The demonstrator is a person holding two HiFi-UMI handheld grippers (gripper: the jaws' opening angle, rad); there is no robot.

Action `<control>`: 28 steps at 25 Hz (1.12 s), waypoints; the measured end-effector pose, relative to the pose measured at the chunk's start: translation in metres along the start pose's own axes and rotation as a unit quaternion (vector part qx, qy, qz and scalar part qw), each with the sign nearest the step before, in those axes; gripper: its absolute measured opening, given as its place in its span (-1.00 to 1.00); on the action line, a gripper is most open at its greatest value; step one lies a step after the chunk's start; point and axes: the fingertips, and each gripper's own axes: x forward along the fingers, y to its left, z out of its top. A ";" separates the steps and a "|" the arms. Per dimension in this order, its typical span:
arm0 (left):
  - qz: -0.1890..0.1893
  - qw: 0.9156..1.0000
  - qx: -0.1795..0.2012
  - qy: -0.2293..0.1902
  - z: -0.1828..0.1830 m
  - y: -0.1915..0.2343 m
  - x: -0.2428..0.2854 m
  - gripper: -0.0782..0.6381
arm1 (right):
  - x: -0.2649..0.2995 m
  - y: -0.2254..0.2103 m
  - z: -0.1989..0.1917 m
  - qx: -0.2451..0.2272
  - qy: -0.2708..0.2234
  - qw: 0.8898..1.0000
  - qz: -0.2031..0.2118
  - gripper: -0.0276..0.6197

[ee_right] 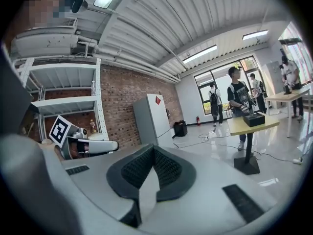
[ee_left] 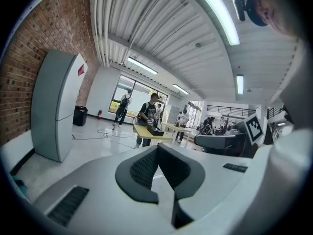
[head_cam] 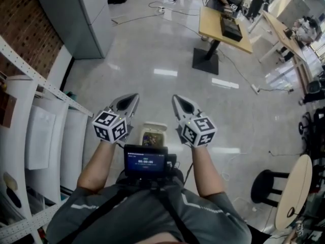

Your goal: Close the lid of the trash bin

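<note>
Two closed, empty tongs, left gripper (head_cam: pixel 133 99) and right gripper (head_cam: pixel 175 100), hang over a glossy grey floor (head_cam: pixel 152 55) beside a brick wall (head_cam: pixel 20 24). Below and between them stands the trash bin (head_cam: pixel 152 138), mouth facing up and lid raised at its far side.

An open lab workroom; brick wall (head_cam: pixel 20 24), steel shelving (head_cam: pixel 45 84), equipment-laden worktable (head_cam: pixel 216 22), cables (head_cam: pixel 167 6) across polished floor (head_cam: pixel 152 50).

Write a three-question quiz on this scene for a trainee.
1. True or false: the trash bin stands open, its inside showing.
2. In the head view the bin appears: A) between the two grippers; B) left of both; C) right of both.
3. Fill in: the jaws of the left gripper and the right gripper are both ____ and hold nothing.

Key: 1 true; 2 A; 3 shut.
</note>
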 end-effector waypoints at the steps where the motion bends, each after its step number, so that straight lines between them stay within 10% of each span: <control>1: -0.001 1.000 -0.002 0.007 -0.006 0.003 0.002 -0.79 | 0.004 -0.002 -0.005 0.003 0.007 1.000 -0.003 -0.88; 18: 0.012 0.988 -0.010 0.155 -0.141 0.024 0.091 -0.79 | 0.044 -0.094 -0.156 0.083 0.146 0.984 -0.053 -0.88; 28: 0.015 0.966 -0.061 0.252 -0.253 0.039 0.105 -0.79 | 0.060 -0.102 -0.260 0.112 0.225 0.965 -0.072 -0.88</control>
